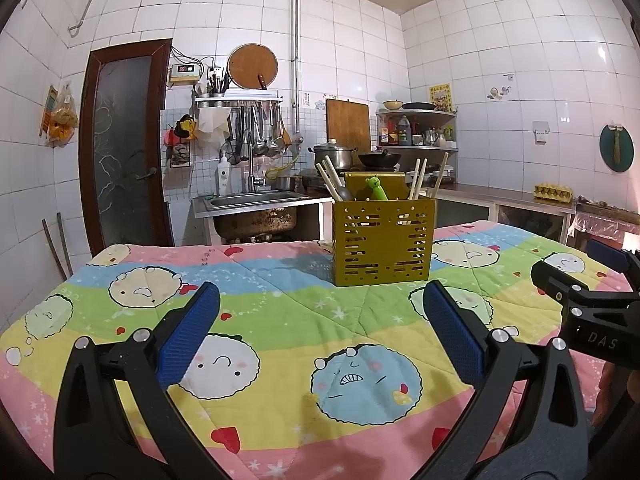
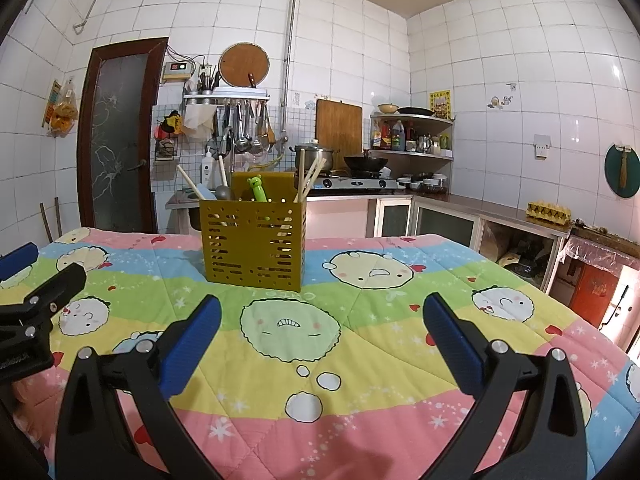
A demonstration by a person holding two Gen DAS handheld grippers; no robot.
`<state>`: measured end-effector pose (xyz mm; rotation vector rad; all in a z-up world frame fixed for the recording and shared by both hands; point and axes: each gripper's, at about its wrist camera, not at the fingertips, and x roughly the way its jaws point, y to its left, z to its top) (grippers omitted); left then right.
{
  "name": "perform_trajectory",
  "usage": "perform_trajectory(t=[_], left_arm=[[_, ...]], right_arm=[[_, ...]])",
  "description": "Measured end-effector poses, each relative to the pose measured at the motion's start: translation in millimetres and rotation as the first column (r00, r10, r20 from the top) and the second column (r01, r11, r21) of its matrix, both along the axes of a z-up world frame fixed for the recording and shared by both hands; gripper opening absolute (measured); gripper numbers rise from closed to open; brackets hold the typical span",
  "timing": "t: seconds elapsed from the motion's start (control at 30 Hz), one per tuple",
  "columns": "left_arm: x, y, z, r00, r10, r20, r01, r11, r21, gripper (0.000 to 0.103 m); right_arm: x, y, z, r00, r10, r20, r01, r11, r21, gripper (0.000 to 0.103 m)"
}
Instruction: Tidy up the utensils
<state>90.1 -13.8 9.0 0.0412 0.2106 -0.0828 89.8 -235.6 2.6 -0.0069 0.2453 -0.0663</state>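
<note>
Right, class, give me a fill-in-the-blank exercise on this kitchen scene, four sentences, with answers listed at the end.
1. The utensil holder standing on the quilt is coloured ____.
2. The green utensil handle poking out of the holder is shaped like a ____.
3. The jaws of the left gripper and the right gripper are both ____.
4. The pale sticks leaning in the holder are ____.

Answers: gold; bear; open; chopsticks
</note>
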Motion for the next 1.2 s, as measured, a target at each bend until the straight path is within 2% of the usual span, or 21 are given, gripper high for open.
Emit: perform_trajectory(t=[0.3, 0.77, 1.2], left_arm=[[-0.7, -0.7, -0.4, 1.000, 0.004, 0.000, -0.004, 1.000, -0.004, 0.098], [-8.2, -9.9, 0.9, 1.000, -0.011, 0.024, 0.010, 0.999, 0.034, 0.098], [-6.0, -7.8, 0.4, 1.000, -0.016, 0.008, 0.016, 1.000, 0.018, 0.098]], right_arm=[[-0.1, 0.4, 0.0, 1.000, -0.002, 0.004, 0.002, 1.000, -0.004, 0.099], [-1.4, 5.0, 0.1, 1.000, 0.008, 0.002, -0.008, 1.000, -0.017, 0.099], [-1.3, 5.5, 0.1, 1.000, 0.008, 0.002, -0.008, 1.000, -0.017, 0.099]])
